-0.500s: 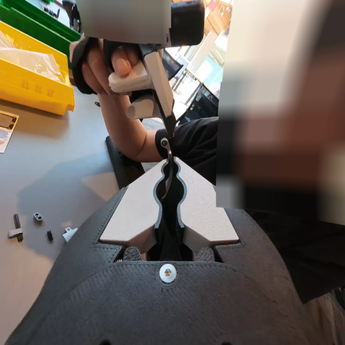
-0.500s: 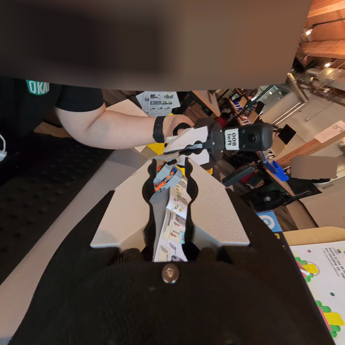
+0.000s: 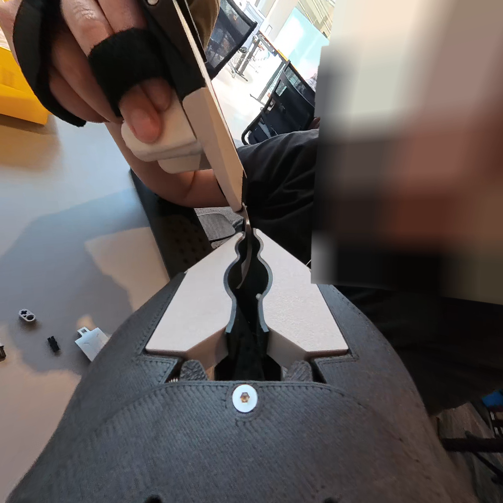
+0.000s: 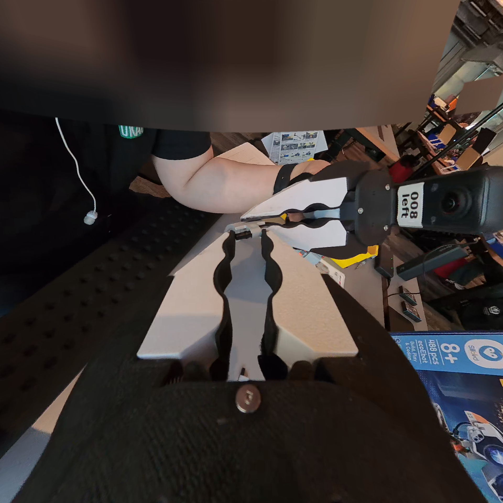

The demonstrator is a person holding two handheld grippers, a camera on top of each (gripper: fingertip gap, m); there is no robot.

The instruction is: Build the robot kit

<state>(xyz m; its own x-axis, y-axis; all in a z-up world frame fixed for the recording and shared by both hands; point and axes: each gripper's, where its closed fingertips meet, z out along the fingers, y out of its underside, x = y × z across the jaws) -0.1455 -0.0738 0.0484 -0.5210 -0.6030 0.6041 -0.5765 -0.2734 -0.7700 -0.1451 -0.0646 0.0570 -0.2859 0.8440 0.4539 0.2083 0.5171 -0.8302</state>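
Observation:
My left gripper (image 3: 248, 234) is shut on a thin grey flat piece (image 3: 245, 261), seen edge-on between its tips. My right gripper (image 4: 246, 235) is shut on a short black pin (image 4: 242, 234) that lies crosswise between its fingertips. The pin touches the grey piece (image 4: 241, 226), which sticks out of the left gripper (image 4: 250, 220) coming in from the right. In the left wrist view the right gripper (image 3: 239, 208) reaches down from the top left, held by a gloved hand (image 3: 81, 68), and its tip meets the top of the grey piece. Both grippers are held above the table.
On the grey table (image 3: 54, 190) lie a grey connector (image 3: 27, 315), a small black pin (image 3: 53, 344) and a white part (image 3: 91, 341). A yellow bin (image 3: 16, 89) stands far left. A blue box (image 4: 449, 356), a black perforated mat (image 4: 95, 285) and a leaflet (image 4: 295, 145) show in the right wrist view. My left and right fingertips are right by each other.
The two grippers have come together. The right gripper's tip with the pin now meets the grey piece in the left gripper; before, they were farther apart.

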